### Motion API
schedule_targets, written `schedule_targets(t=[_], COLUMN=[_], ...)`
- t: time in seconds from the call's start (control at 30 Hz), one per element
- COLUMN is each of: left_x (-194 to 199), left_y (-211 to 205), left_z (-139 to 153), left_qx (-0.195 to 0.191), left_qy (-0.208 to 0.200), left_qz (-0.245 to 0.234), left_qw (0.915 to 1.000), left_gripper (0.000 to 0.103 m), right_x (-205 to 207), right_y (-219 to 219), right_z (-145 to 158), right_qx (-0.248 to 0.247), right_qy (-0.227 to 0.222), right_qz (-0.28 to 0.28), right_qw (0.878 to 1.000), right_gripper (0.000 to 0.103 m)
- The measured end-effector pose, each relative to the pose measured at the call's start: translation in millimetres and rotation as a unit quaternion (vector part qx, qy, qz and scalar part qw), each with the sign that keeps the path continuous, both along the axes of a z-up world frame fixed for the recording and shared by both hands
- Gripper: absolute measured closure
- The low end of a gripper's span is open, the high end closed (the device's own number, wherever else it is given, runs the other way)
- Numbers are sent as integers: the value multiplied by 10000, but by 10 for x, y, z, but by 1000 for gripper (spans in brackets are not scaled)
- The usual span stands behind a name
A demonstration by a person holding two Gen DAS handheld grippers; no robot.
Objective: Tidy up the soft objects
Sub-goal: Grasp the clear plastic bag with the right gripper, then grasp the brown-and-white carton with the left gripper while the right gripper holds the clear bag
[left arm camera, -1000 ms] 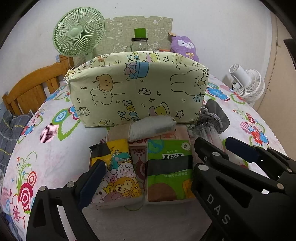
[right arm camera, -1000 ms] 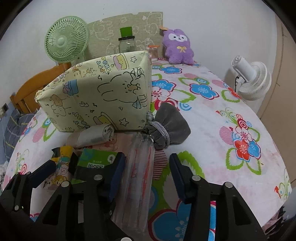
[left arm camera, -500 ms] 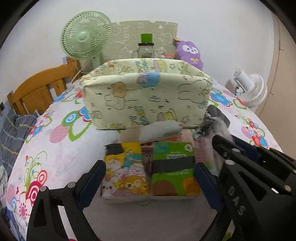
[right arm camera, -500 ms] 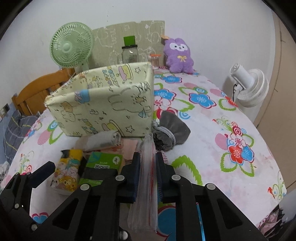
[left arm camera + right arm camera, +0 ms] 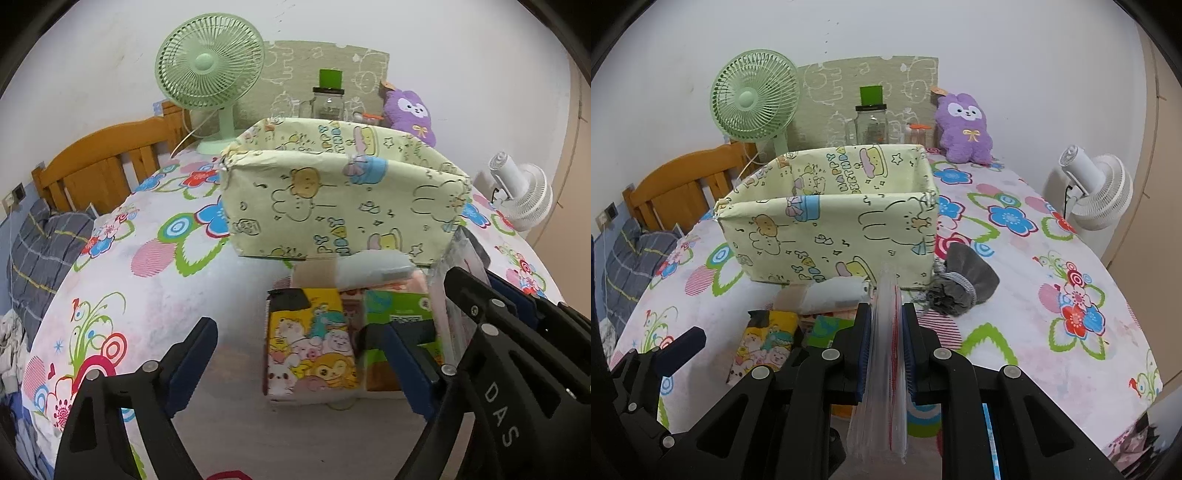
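Right wrist view: the right gripper (image 5: 884, 349) is clamped on a clear plastic bag (image 5: 886, 332) held edge-on, its long axis running straight ahead from the fingers toward the yellow fabric box (image 5: 834, 225) in front. A grey pouch (image 5: 960, 284) lies ahead to the right. The left gripper (image 5: 295, 363) stands wide apart, holding nothing, with snack packets (image 5: 314, 343) between its fingers.

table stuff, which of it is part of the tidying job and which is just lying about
Job: fabric box, clear bag in the right hand-held gripper, grey pouch, tissue packs, grey roll.

Lying about: green fan, white fan, jar, purple plush.
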State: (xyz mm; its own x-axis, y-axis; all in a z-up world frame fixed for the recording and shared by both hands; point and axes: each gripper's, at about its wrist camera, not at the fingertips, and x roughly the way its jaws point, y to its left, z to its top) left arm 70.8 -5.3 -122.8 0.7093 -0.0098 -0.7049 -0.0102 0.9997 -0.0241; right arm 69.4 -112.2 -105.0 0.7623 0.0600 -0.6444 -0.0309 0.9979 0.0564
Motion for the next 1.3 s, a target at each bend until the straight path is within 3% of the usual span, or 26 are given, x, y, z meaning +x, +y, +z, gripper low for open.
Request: schedule_targets(t=[0.63, 0.73, 0.8, 0.83, 0.9, 1.07, 1.3], left_x=[181, 192, 199, 199, 194, 169, 83], left_y=[108, 107, 96, 91, 81, 45, -4], left_z=[-180, -196, -202, -203, -200, -178, -106], left_qx=[-300, -351, -336, -324, -346, -325, -272], left_qy=[319, 368, 377, 379, 377, 367, 291], left_qz=[-56, -92, -71, -81, -103, -115, -98], left_qw=[9990, 9987, 9987, 9987, 9986, 9987, 9992], left_gripper=[17, 30, 48, 51, 66, 78, 81], right_x=[175, 177, 173, 173, 170, 139, 61], right_y=[126, 116, 104, 101, 94, 70, 20], right_z=[-120, -127, -134, -135, -132, -118, -65], right_qx=[-120, -119, -110, -115, -87, -21, 43], right_qy=[181, 180, 184, 183, 181, 172, 96], right_qz=[-16, -23, -24, -29, -26, -21, -5], right_qw=[9998, 9998, 9998, 9998, 9998, 9998, 9999], right_gripper=[84, 84, 84, 84, 84, 84, 84])
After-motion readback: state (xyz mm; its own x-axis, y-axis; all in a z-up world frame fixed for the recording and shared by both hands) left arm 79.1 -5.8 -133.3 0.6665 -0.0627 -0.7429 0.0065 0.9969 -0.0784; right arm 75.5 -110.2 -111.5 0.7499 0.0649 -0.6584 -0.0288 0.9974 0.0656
